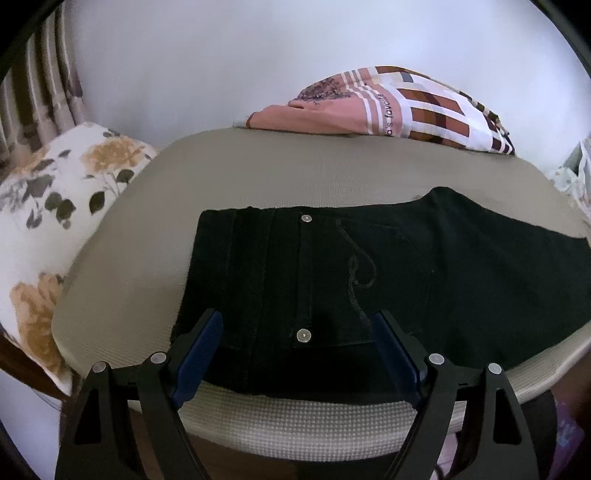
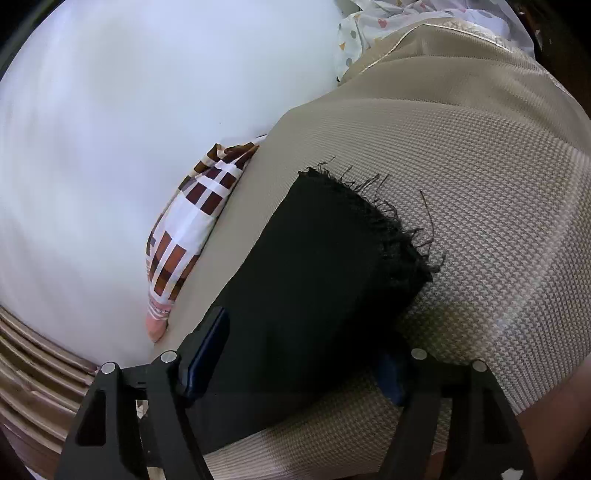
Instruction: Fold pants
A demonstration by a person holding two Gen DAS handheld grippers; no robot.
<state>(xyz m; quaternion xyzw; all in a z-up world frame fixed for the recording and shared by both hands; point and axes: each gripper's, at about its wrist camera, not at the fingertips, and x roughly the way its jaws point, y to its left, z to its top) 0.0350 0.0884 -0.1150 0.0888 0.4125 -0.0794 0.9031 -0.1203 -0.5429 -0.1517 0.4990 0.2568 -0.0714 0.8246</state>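
Black jeans (image 1: 369, 273) lie flat on a beige textured mat (image 1: 258, 177), waistband end to the left, legs running right. Two metal rivets and a stitched back pocket show. My left gripper (image 1: 297, 350) is open, its blue-padded fingers (image 1: 199, 354) spread over the near edge of the waist end, holding nothing. In the right wrist view the frayed leg hem (image 2: 373, 218) lies on the mat (image 2: 461, 147). My right gripper (image 2: 299, 365) is open, jaws straddling the leg cloth (image 2: 306, 295) near its lower part.
A pink and brown checked folded cloth (image 1: 388, 107) lies at the mat's far edge and also shows in the right wrist view (image 2: 184, 240). A floral pillow (image 1: 48, 221) sits left. A dotted white fabric (image 2: 369, 29) lies beyond the mat. A striped curtain (image 2: 37, 350) hangs at lower left.
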